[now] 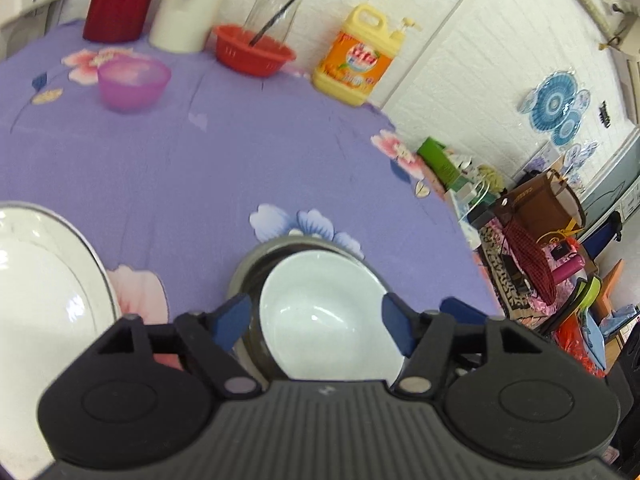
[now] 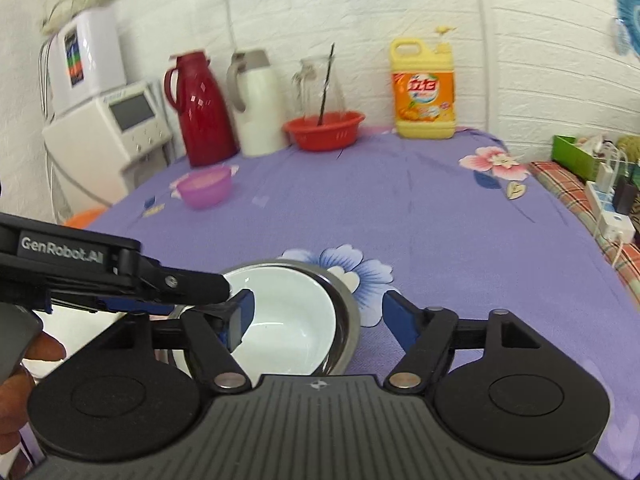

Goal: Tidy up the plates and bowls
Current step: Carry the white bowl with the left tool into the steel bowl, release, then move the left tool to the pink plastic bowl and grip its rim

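Purple floral tablecloth [image 1: 248, 152], pink bowl [image 1: 133, 84] and red basket [image 1: 253, 51] far behind.

Legible markings: one brand name.
"GenRobot.AI" in white letters on the black body of the left gripper [image 2: 230, 294], left edge of the right wrist view; yellow detergent bottle [image 2: 424, 92] label unreadable.

White brick wall [image 2: 360, 8]; purple floral tablecloth [image 2: 400, 208].
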